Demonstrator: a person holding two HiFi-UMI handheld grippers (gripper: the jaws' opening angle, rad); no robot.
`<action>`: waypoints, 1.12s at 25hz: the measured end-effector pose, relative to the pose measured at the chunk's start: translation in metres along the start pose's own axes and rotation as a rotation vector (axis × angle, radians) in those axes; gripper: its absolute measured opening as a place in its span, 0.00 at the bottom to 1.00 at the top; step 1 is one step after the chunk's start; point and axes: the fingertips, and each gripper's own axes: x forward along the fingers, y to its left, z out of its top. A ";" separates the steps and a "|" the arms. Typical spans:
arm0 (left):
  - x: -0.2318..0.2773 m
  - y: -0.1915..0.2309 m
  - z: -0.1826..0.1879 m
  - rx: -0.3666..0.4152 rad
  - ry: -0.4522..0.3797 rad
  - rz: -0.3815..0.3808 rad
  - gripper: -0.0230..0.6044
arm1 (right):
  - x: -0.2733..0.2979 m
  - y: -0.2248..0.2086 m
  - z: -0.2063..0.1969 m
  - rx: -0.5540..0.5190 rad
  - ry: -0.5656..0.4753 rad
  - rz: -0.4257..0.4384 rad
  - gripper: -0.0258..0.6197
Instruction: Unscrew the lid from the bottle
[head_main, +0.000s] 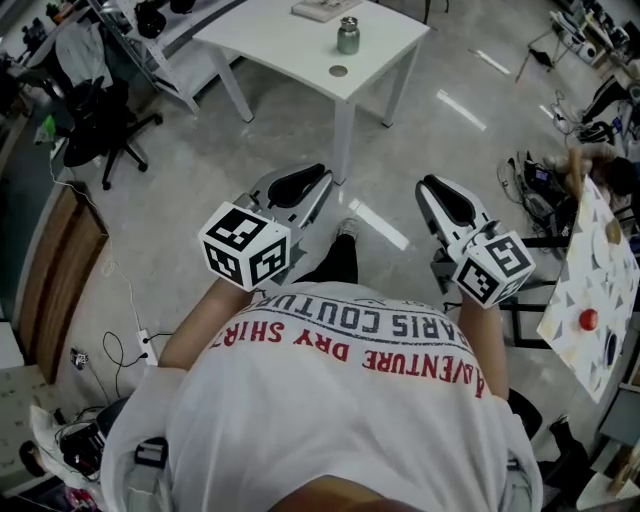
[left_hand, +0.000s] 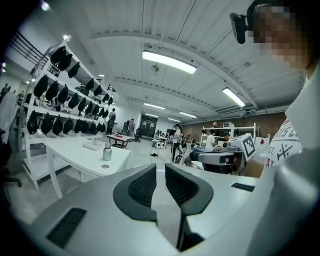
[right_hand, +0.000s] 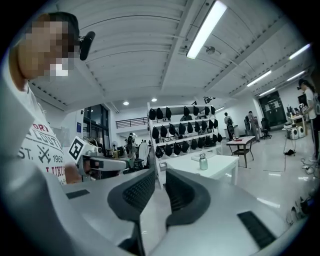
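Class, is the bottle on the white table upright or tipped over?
Upright: the bottle stands on its base on the table, its neck pointing up.

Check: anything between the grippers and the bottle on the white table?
Nothing visible. The bottle stands near the table corner; only floor lies between it and the left gripper and right gripper, both shut, empty.

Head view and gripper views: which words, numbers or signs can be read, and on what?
"ARIS COUTU", grey, upside down: white shirt.
"VENTURE DRY SHIR", red, upside down: same shirt.
"1962": shirt, right gripper view.
Marker cubes: black square codes, no letters.
Other shirt print: cut off or blurred.
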 end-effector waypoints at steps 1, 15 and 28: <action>0.005 0.007 0.001 0.000 0.002 0.002 0.13 | 0.005 -0.006 0.001 0.004 -0.002 -0.002 0.13; 0.143 0.151 0.012 -0.040 0.078 -0.008 0.51 | 0.122 -0.156 0.011 0.078 0.038 -0.088 0.50; 0.302 0.303 0.007 0.032 0.159 0.008 0.61 | 0.256 -0.311 0.009 0.066 0.182 -0.154 0.53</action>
